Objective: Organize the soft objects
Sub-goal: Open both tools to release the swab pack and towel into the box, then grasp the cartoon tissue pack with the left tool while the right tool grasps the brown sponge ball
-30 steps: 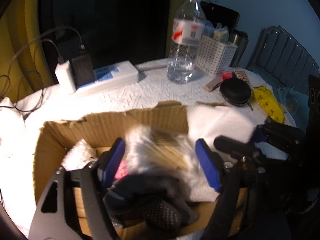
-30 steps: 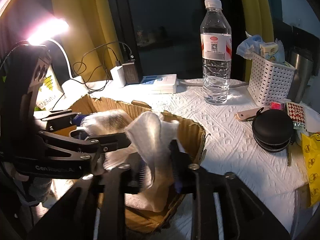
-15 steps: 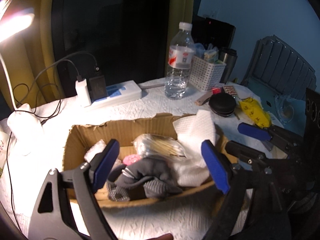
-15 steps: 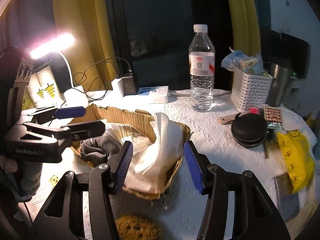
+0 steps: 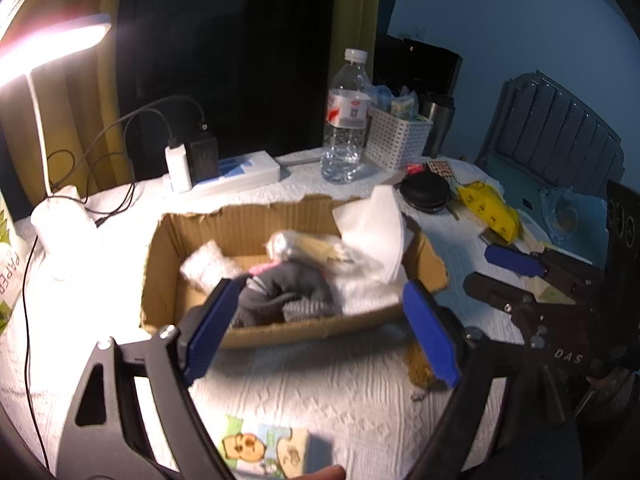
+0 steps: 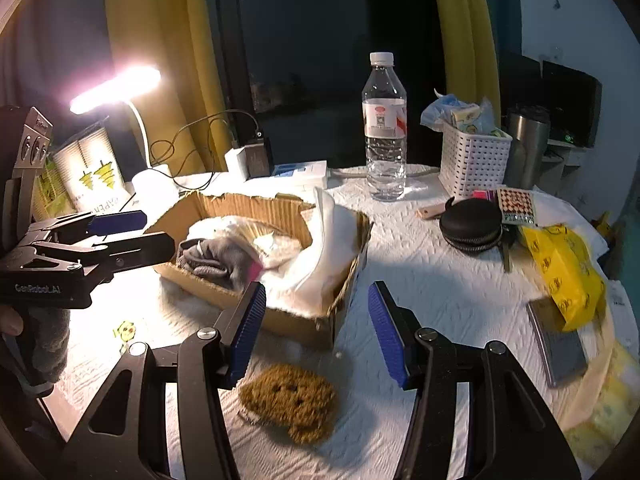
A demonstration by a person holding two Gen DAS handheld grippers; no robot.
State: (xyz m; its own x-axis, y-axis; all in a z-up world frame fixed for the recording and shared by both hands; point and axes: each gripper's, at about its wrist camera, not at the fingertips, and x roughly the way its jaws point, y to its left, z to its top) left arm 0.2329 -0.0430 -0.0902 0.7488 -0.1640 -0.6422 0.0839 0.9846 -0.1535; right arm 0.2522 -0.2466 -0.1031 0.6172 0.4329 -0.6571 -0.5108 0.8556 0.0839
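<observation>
A torn cardboard box on the white table holds a grey sock, a white cloth draped over its right end, a clear bag and a white wad. My left gripper is open and empty, just in front of the box. My right gripper is open and empty above a brown sponge-like pad lying on the table near the box's corner.
A water bottle, white basket, black round case, yellow bag, power strip with chargers and a lamp base stand around the box. A printed packet lies at the front edge.
Both grippers opened and pulled back from the box. The white cloth and the bag were let go and now lie in the box. The brown pad has come into view.
</observation>
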